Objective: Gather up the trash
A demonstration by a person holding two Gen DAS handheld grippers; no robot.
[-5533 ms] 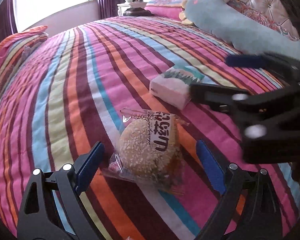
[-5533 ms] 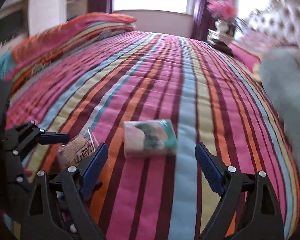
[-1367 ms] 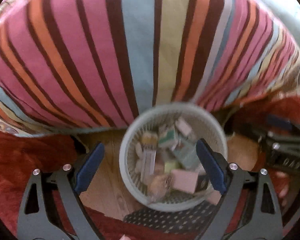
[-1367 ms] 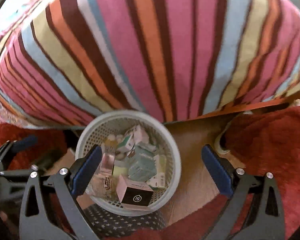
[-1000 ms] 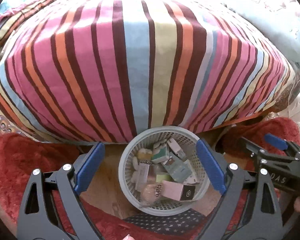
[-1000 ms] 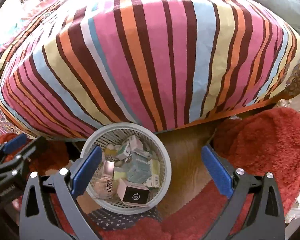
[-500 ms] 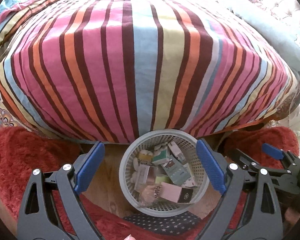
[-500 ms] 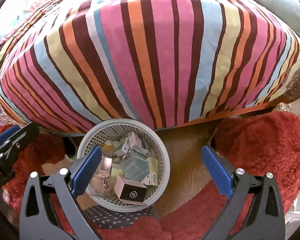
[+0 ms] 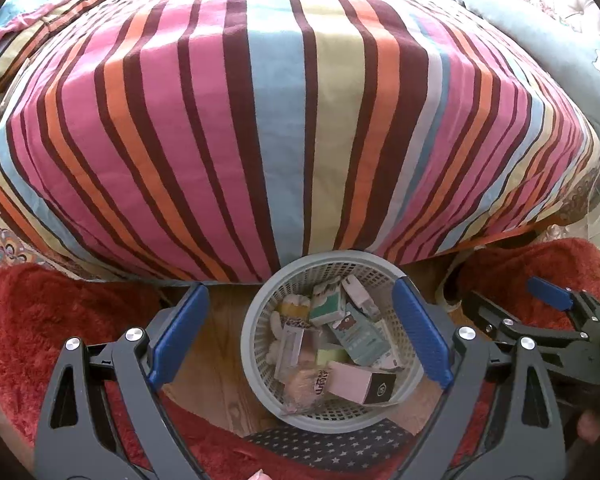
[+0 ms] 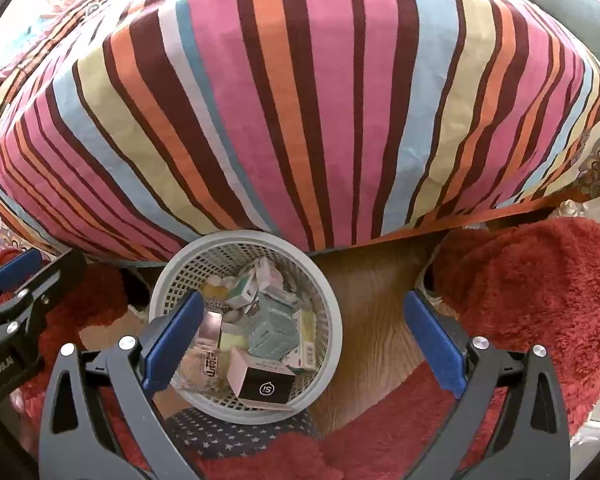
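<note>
A grey mesh waste basket (image 9: 260,312) stands on the wooden floor at the foot of the bed, and it also shows in the right wrist view (image 10: 332,304). It holds several small boxes, among them a pink and black box (image 9: 360,382) (image 10: 260,384), and a wrapped bun (image 9: 306,384). My left gripper (image 9: 300,332) is open and empty above the basket. My right gripper (image 10: 300,332) is open and empty, just right of the basket. The right gripper also shows at the right edge of the left wrist view (image 9: 556,320).
The striped bedspread (image 9: 276,120) hangs over the bed edge right behind the basket. Red shaggy rugs (image 10: 520,280) lie on both sides of it. A dark star-patterned mat (image 9: 332,448) lies in front. A blue plush toy (image 9: 540,24) lies at the far right of the bed.
Over 5.5 s both grippers left the bed, where the bun and a tissue pack lay, and now hover over the basket. In the last second both views pulled slightly back.
</note>
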